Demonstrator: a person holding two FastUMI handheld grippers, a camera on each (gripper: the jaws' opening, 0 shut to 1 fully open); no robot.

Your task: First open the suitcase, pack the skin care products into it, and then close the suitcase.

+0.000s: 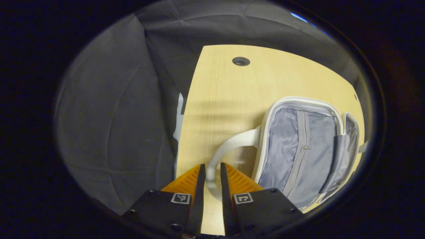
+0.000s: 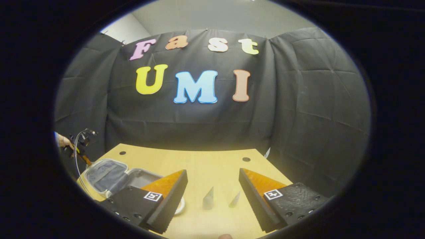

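While my left gripper pinches the suitcase's pale handle between nearly closed fingers, the suitcase lies open at two o'clock on the table, its grey lining bare where visible. My right gripper hangs spread; two small upright tubes stand between its fingers. I judge opening done; packing and closing remain.

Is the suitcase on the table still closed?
No, the suitcase lies open on the table, its grey lining showing, while the left gripper pinches its white handle.
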